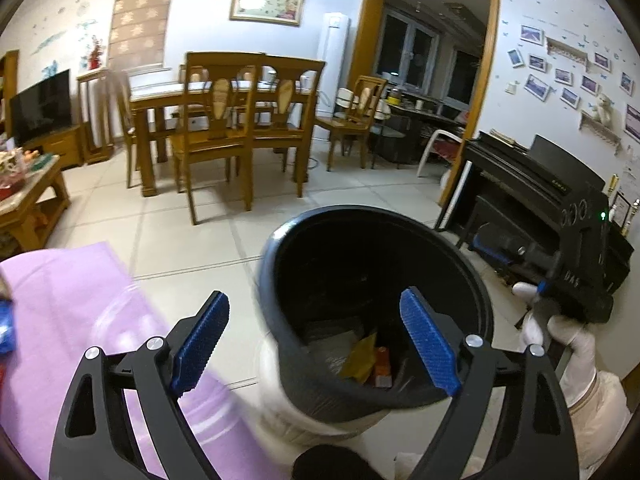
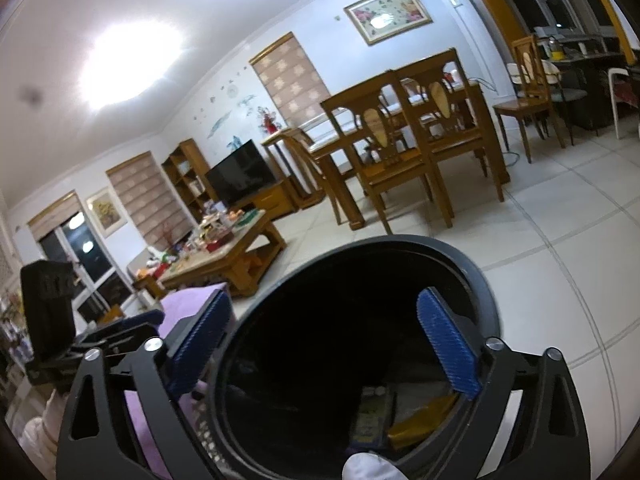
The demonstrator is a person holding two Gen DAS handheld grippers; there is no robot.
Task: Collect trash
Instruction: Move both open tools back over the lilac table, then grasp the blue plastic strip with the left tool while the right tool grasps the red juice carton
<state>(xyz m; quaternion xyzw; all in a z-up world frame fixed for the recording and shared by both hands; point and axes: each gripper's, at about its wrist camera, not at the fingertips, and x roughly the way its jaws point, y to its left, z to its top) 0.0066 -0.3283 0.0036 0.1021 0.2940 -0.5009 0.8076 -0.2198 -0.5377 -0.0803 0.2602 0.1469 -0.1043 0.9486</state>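
A black round trash bin (image 1: 280, 344) with a white lower body stands on the tiled floor, tilted toward me. Inside lie a yellow wrapper (image 1: 360, 356) and an orange packet (image 1: 382, 366). My left gripper (image 1: 316, 344) is open and empty, its blue fingers straddling the bin's near rim. My right gripper (image 2: 324, 348) is open and empty over the same bin (image 2: 486, 292), one finger outside the rim, one inside; the yellow wrapper (image 2: 424, 420) shows below. The right gripper also shows in the left wrist view (image 1: 576, 276), held by a white-gloved hand.
A purple cloth (image 1: 72, 300) covers a surface at the left, with a blue packet (image 1: 6, 328) at its edge. A wooden dining table with chairs (image 1: 224, 120) stands behind, a coffee table (image 1: 28, 196) at left, a black piano (image 1: 532, 184) at right.
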